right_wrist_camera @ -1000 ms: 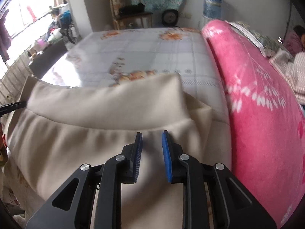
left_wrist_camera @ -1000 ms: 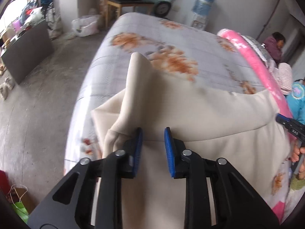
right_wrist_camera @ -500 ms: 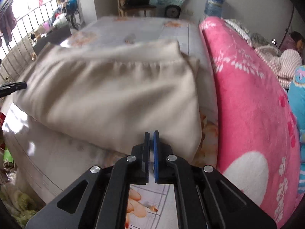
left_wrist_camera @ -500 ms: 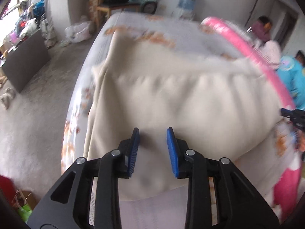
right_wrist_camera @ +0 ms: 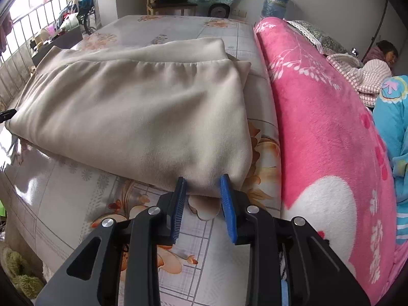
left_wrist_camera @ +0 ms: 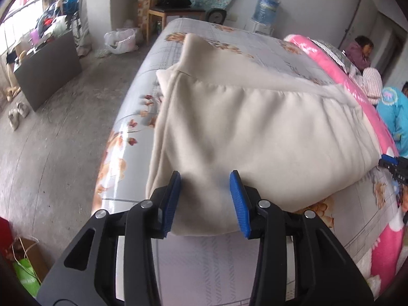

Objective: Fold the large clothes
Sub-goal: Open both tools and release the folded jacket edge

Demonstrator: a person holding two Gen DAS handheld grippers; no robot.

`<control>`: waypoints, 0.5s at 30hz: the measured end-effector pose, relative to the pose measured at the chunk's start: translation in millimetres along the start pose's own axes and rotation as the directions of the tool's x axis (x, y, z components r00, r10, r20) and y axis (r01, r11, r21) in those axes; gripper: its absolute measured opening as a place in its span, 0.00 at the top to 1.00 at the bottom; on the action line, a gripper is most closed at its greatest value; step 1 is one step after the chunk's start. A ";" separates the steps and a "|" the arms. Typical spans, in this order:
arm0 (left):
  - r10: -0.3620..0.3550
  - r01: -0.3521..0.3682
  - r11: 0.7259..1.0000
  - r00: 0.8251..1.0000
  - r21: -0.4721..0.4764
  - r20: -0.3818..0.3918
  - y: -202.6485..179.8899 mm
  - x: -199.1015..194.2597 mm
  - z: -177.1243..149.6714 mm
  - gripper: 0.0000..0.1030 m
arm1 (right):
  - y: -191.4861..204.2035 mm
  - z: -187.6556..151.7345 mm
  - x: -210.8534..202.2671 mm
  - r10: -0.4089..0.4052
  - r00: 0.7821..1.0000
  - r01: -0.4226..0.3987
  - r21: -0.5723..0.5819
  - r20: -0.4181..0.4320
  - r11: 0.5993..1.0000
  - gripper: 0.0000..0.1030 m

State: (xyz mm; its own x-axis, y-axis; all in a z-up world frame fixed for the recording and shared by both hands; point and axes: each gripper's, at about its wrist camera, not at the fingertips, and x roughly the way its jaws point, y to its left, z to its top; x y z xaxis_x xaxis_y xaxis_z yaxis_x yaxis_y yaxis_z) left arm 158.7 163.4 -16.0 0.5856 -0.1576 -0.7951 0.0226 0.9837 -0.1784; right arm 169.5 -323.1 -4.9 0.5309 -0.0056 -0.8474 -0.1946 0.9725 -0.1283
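Observation:
A cream garment [left_wrist_camera: 255, 132] lies folded in a thick rectangle on the flower-print bed sheet [left_wrist_camera: 229, 40]. My left gripper [left_wrist_camera: 207, 201] hovers at the garment's near left fold. Its jaws are opening, the fold edge lies between the blue pads [left_wrist_camera: 238, 204], and they do not press on it. My right gripper [right_wrist_camera: 202, 199] is at the near right corner of the garment [right_wrist_camera: 140, 107]. Its jaws are opening too, and the corner sits just past the fingertips. The right gripper's tip [left_wrist_camera: 392, 163] shows at the edge of the left wrist view.
A pink fleece blanket [right_wrist_camera: 318, 117] runs along the bed's right side, with people [right_wrist_camera: 377, 68] sitting beyond it. Bare concrete floor [left_wrist_camera: 51, 140] lies left of the bed, with a dark cabinet [left_wrist_camera: 48, 68]. A wooden chair [left_wrist_camera: 173, 10] and water dispenser [left_wrist_camera: 265, 7] stand at the back wall.
The garment has settled flat and folded, and both grippers have drawn back to its near edge. The right jaws, shut half a second ago, have parted. The left jaws stand wider.

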 end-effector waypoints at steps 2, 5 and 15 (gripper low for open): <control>0.005 -0.005 1.000 0.999 -0.001 0.047 2.1 -19.1 6.0 0.63 | 1.8 8.6 -20.8 -0.016 1.000 0.016 0.015 0.022 1.000 0.73; -0.009 0.004 0.999 0.994 0.046 0.107 -6.8 -37.1 26.4 0.63 | 7.9 28.8 -47.0 0.074 0.993 -0.078 0.034 0.096 0.996 0.63; -0.023 0.022 0.999 0.999 0.023 0.025 -51.6 75.9 148.5 0.60 | 46.0 162.5 50.0 0.146 0.981 -0.157 0.082 0.127 0.984 0.44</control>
State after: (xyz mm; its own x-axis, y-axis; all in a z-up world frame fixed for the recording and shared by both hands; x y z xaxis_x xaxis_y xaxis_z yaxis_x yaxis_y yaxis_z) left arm 322.3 113.5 18.9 0.6046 -0.1777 -0.7764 0.0542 0.9817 -0.1824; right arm 321.2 -240.8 30.6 0.5972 0.1658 -0.7847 -0.2072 0.9771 0.0488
